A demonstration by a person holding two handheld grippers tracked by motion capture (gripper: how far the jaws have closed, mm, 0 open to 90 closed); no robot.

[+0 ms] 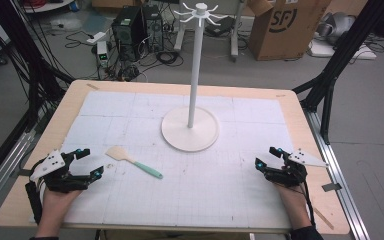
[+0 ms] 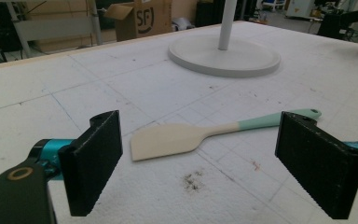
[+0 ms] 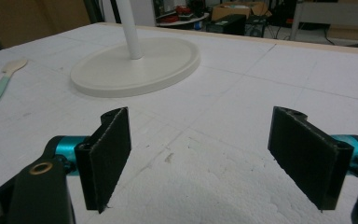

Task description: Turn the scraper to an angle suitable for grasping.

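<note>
Just spatula point(image 1: 132, 161) beside stand point(image 1: 190, 129)

A stand point(image 1: 190, 127) stood mid-table point(image 1: 300, 125). A spatula point(image 1: 132, 161) lay on the mat before it, to its left. The left gripper point(image 1: 89, 162) rested just beside the spatula, the right gripper point(image 1: 268, 157) well apart at the opposite edge.

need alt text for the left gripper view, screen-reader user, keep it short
A flat spatula with a cream blade and mint-green handle lies on the white gridded foam table cover, just beyond the open left gripper, whose two black ribbed jaws stand wide apart. Farther back sits the round white base of a pole stand, with a cardboard box on the floor behind the table.
</note>
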